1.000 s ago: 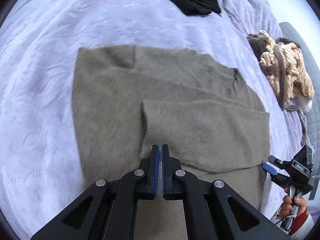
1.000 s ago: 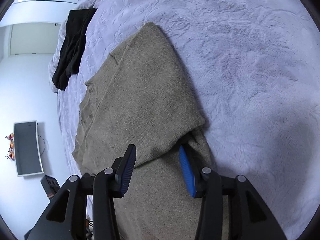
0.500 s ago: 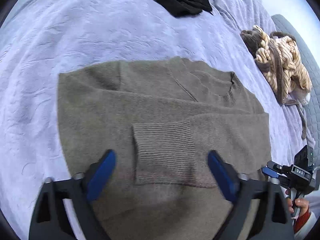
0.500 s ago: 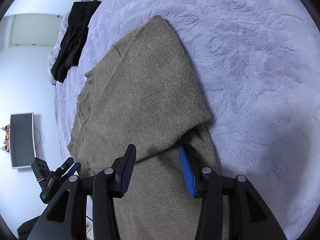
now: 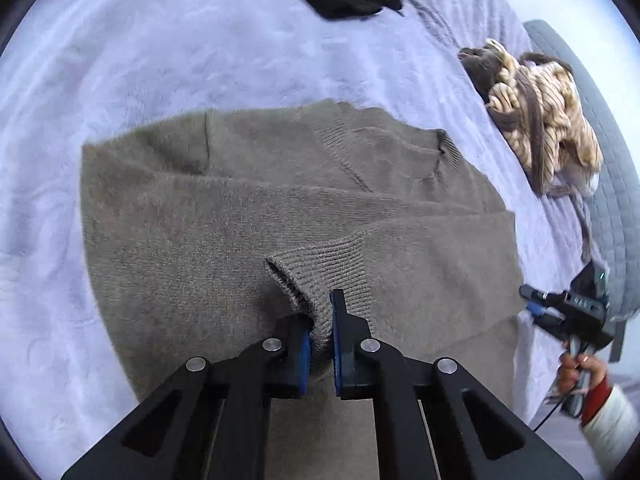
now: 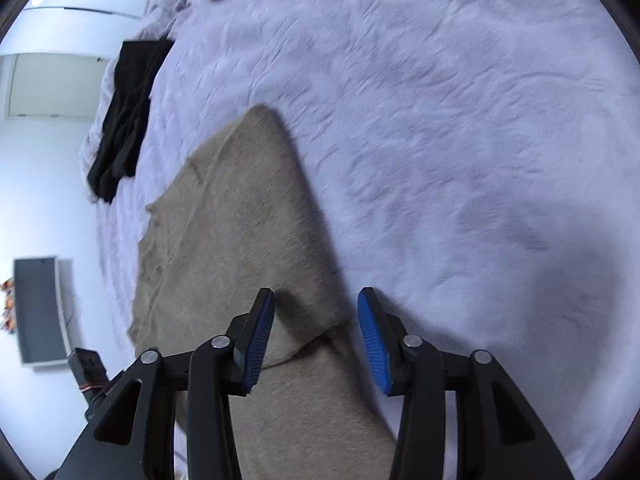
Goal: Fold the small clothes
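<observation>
Taupe knit sweater lies flat on a lilac bedspread, soft and limp. Left gripper is clenched on its ribbed cuff, a firm hold point; right gripper, jaws just narrowing yet released, straddles the folded sleeve edge

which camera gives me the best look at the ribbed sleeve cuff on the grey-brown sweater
The left wrist view: the ribbed cuff fills the centre, pinched by the left gripper. The right wrist view shows only the sweater body and folded edge, no cuff.
</observation>
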`<state>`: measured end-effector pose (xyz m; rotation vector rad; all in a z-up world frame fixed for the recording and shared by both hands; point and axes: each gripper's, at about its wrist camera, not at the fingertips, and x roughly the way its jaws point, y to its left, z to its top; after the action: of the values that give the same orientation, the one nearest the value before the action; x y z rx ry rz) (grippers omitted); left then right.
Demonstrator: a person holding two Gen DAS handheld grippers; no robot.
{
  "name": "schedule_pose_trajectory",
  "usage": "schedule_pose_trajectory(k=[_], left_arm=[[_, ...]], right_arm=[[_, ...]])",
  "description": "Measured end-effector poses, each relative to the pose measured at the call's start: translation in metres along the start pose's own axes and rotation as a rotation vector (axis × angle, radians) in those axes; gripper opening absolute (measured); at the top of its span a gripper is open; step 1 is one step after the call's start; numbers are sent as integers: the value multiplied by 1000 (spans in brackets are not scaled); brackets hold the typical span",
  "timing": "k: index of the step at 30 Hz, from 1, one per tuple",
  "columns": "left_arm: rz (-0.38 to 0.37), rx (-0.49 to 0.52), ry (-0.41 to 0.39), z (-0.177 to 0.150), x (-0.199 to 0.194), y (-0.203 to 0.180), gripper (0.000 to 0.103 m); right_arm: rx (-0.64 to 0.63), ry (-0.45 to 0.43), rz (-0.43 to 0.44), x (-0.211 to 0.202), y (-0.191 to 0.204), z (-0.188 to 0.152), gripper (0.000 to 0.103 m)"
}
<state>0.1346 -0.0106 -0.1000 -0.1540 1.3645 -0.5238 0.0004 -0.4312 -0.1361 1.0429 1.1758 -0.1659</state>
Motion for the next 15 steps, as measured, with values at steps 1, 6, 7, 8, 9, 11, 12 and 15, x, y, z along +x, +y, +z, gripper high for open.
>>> schedule_pose_trajectory(k=[1, 6, 7, 8, 9, 11, 12, 15], left_arm=[[17, 13, -3, -2, -1, 0, 9], [73, -54, 21, -15, 15, 19, 10], [79, -69, 13, -16, 12, 19, 10], [101, -77, 3, -16, 10, 18, 13], [122, -76, 1, -16, 8, 17, 21], [182, -64, -3, -18, 4, 12, 29], [195, -62, -1, -18, 3, 11, 44], [210, -51, -21, -21, -4, 5, 69]], right_arm=[[-42, 6, 28, 0, 8, 0, 24], [-117, 27, -139, 15, 11, 2, 24], [-94, 34, -134, 19, 5, 3, 24], [-75, 30, -124, 19, 2, 4, 24], [-67, 23, -119, 18, 1, 4, 27], [-79, 18, -126, 15, 4, 2, 31], [-88, 22, -138, 15, 6, 1, 34], [-108, 29, -160, 13, 13, -6, 42]])
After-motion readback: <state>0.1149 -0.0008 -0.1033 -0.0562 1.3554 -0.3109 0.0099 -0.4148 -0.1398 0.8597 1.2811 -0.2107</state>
